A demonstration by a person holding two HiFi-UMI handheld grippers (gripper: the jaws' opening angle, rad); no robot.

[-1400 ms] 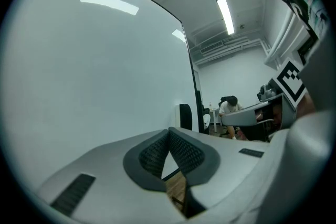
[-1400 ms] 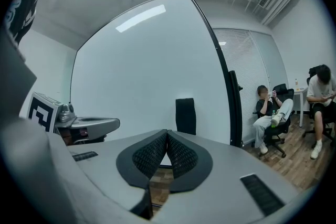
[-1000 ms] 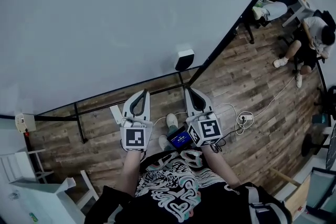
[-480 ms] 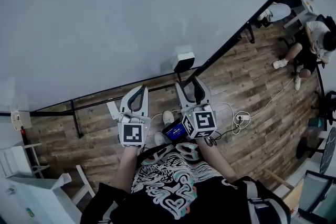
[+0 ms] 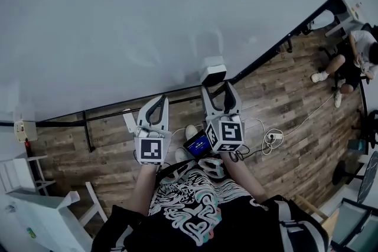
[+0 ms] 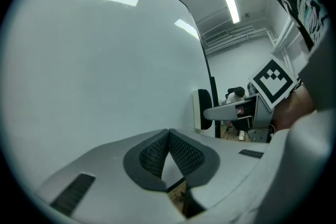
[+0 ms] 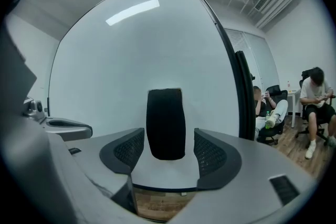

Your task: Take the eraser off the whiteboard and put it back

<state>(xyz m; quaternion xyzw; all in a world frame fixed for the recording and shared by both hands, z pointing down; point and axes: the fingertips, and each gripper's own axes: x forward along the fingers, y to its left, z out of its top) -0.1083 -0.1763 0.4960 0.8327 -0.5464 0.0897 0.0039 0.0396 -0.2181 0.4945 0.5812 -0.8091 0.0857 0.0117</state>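
The eraser [image 5: 212,71], white-backed with a black felt face [image 7: 166,124], sticks to the large whiteboard [image 5: 118,20] near its lower edge. My right gripper [image 5: 220,91] points at it and its jaws are opening. In the right gripper view the eraser stands in the gap of the right gripper [image 7: 169,150], with space between it and each pad. My left gripper [image 5: 156,105] hangs beside it to the left, shut and empty, its pads meeting in a V at the tip of the left gripper [image 6: 168,136]. The left gripper view shows the eraser [image 6: 201,109] side-on.
The board's black frame [image 5: 266,53] runs along its lower edge above a wooden floor [image 5: 277,103]. A cable and power strip [image 5: 273,136] lie on the floor. People sit on chairs [image 5: 348,62] at the far right. White furniture [image 5: 35,209] stands at the lower left.
My right gripper's jaws went from shut to wide apart, and it moved closer under the eraser. The left gripper shifted only slightly.
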